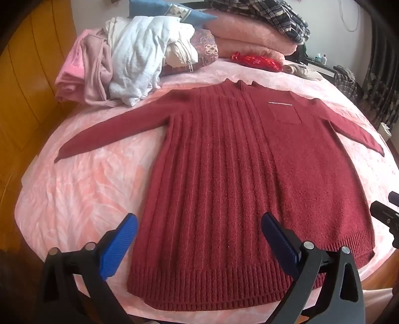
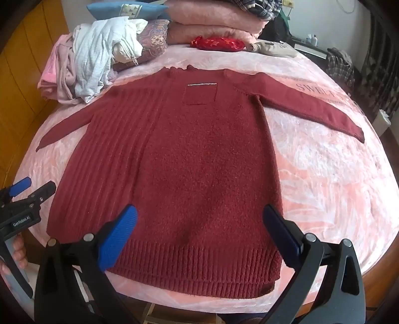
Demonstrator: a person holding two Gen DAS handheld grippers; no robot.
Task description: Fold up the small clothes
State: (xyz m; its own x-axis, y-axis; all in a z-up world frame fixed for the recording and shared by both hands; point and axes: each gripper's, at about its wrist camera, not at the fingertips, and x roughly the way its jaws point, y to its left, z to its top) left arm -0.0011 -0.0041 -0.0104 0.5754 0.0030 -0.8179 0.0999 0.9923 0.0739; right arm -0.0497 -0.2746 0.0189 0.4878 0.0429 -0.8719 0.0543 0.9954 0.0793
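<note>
A dark red knit sweater (image 1: pixel 239 174) (image 2: pixel 179 159) lies flat on the pink bedspread (image 1: pixel 82 189) (image 2: pixel 331 174), face up, both sleeves spread out, chest pocket toward the far side. My left gripper (image 1: pixel 199 224) hovers open above the hem's left half, blue pads wide apart, nothing between them. My right gripper (image 2: pixel 199 216) hovers open above the hem's right half, also with nothing between its fingers. The left gripper (image 2: pixel 30 192) shows at the left edge of the right wrist view, with a hand (image 2: pixel 17 251) on it. Part of the right gripper (image 1: pixel 386 216) shows at the right edge of the left wrist view.
A heap of pale and pink clothes (image 1: pixel 119 67) (image 2: pixel 84 64) lies at the far left of the bed. Folded pink blankets (image 1: pixel 249 35) (image 2: pixel 212 22), cushions and a red embroidered pouch (image 1: pixel 256 61) (image 2: pixel 217 43) sit along the far side. Orange wooden panelling (image 1: pixel 22 99) stands to the left.
</note>
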